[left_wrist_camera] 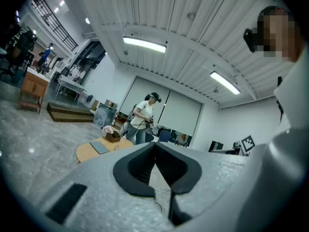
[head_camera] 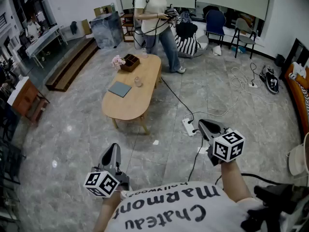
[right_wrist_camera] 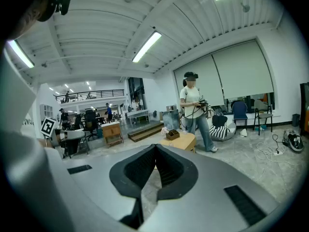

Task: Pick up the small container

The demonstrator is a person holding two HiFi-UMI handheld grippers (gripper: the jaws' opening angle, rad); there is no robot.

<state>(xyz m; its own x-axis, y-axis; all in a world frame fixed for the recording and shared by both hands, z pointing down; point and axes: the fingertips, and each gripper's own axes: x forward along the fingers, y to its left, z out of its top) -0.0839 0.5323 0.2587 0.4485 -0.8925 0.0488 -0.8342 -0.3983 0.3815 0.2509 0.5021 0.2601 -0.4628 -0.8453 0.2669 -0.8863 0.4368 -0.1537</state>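
both grippers are up off the floor and well short of the surface (head_camera: 126, 108), the oval wooden one out ahead in the head view. left gripper (head_camera: 114, 147) points toward the near end of the surface, and in its own view the fingers (left_wrist_camera: 145, 159) are pressed together at the tips with nothing between them. right gripper (head_camera: 203, 123) sits off to the right of the surface, above a white power strip (head_camera: 189, 126) lying on the grey floor (head_camera: 72, 129); its fingers (right_wrist_camera: 166, 166) are closed too, tip to tip, empty. and the small container (head_camera: 138, 82), a clear little thing, stands on the surface near the middle, well apart from both grippers. just left of it on the surface lies a grey pad (head_camera: 119, 89), flat. at the far end of the surface there's a brown box (head_camera: 130, 62) with pink flowers (head_camera: 117, 60) just beside it. a person (head_camera: 154, 18) in a pale top and jeans stands beyond the far end of the surface, holding a device with cables.
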